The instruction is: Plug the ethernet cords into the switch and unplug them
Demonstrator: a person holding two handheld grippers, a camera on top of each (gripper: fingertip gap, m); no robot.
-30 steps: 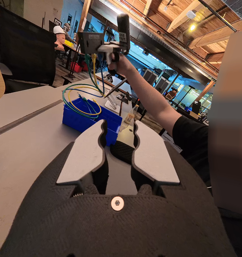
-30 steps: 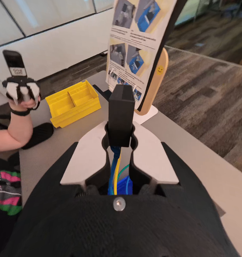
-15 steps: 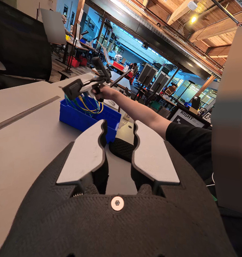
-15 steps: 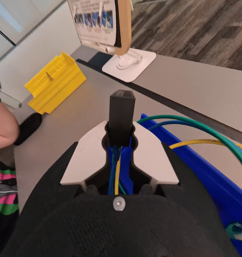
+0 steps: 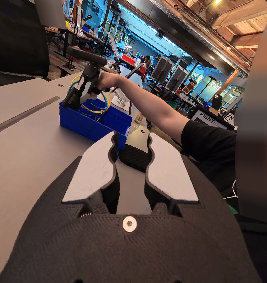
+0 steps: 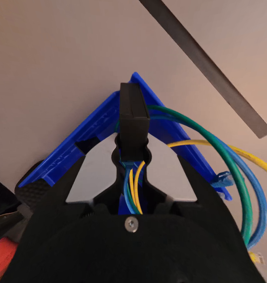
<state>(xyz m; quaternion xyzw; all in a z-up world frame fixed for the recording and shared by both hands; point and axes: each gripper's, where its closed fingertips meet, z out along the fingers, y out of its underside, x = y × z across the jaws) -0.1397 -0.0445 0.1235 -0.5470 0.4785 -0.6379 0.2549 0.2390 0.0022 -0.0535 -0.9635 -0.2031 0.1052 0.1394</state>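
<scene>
Right wrist view: right gripper jaws clamp black switch; left gripper jaws apart, empty

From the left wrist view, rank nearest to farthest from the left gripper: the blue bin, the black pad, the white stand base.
1. Black pad: on the table just past the left gripper, seen between its fingertips.
2. Blue bin: ahead and to the left; its near corner almost meets the left fingertip.
3. White stand base: behind the bin, farthest.

Yellow cord cut off at right edge, switch ports hidden, loose plugs blurred
</scene>
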